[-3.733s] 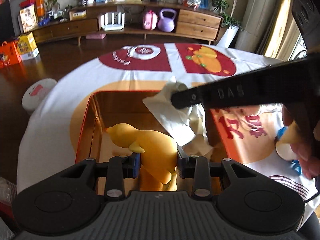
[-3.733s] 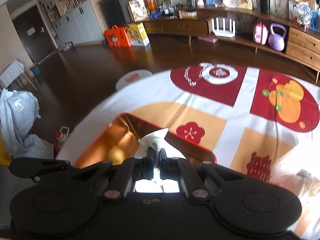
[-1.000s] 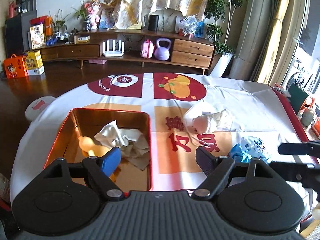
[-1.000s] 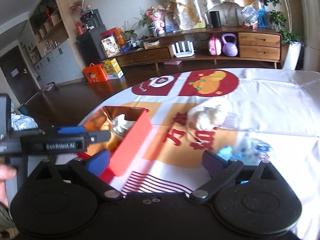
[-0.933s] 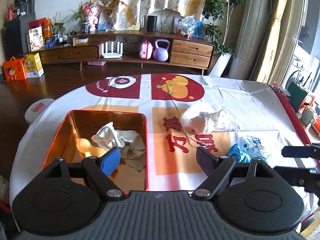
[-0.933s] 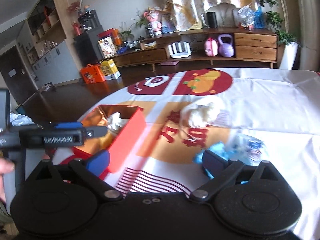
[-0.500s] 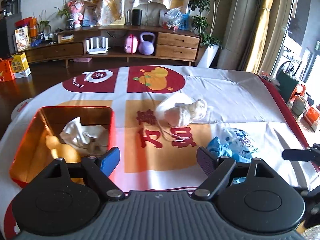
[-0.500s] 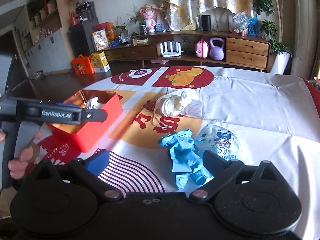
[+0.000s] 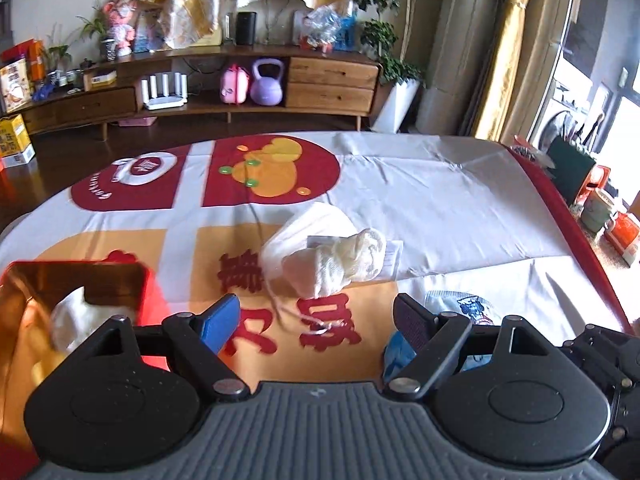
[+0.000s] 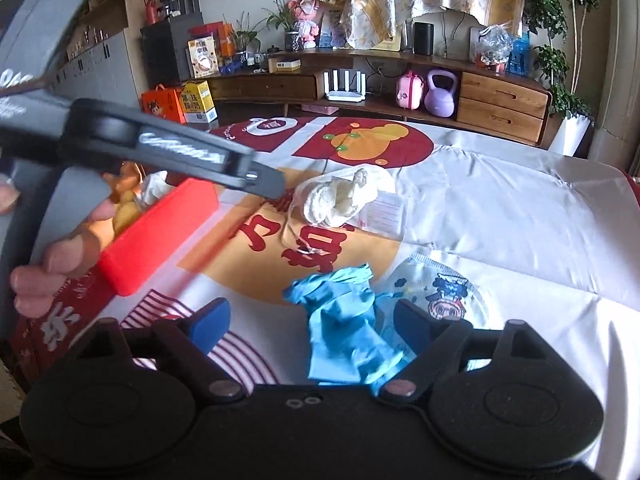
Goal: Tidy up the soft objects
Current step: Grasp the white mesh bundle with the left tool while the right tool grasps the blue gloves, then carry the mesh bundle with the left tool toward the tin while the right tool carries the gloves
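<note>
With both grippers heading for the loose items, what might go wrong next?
The right gripper straddles the blue glove, which overlaps the printed diaper; closing may catch both. The white gloves trail a thin string that may snag. The left gripper crosses the right's view near the red box.
</note>
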`<state>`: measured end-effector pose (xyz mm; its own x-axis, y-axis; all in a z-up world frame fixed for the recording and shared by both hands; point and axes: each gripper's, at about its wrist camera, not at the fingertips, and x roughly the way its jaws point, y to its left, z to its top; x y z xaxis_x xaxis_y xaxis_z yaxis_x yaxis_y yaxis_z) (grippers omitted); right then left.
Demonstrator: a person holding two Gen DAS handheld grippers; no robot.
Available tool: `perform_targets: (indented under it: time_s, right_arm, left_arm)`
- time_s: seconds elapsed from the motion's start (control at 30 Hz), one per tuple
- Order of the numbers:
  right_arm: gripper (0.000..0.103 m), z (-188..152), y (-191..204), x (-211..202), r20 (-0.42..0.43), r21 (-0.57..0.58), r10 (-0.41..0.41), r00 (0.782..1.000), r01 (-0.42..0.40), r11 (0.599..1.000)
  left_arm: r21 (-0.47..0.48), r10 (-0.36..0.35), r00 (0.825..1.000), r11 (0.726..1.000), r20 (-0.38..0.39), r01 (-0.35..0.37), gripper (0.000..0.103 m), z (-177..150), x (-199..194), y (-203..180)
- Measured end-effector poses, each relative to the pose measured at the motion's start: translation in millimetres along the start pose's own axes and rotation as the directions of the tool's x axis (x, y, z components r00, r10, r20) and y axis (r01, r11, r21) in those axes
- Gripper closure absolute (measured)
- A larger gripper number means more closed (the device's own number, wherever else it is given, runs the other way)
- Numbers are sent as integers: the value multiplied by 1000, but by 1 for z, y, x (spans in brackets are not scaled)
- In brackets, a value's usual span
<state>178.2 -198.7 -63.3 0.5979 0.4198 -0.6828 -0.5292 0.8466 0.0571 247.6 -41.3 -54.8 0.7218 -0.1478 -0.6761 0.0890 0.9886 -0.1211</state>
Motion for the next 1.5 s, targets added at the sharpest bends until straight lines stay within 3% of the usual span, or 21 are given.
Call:
perform_targets:
  time_s: [0.37,0.87,1.0,1.13,1.5]
  right_arm:
    - [31,4,-10,35,-36,-23,12,999,-13,1000]
    - [53,0,-24,45,-44,70,34,998,-31,997]
    - [60,-1,-27,46,-51,104,35,998,-29,994]
    - [63,-1,-28,43,-43,117,30,999,-25,993]
    - [93,-2,-37,26,-24,216,20,1000,-15,976]
  left_arm:
    - [-16,11,997,1000,-77,-12,19,10,76,2]
    - [-33,-4,996,999,-92,1,19,10,112,3]
    - [-42,-11,995,999,-101,7,44,9,114,4]
    - [-65,-16,994,998,-104,9,56,9,112,9]
    - [-92,-35,996,995,-85,27,66,10,93,15]
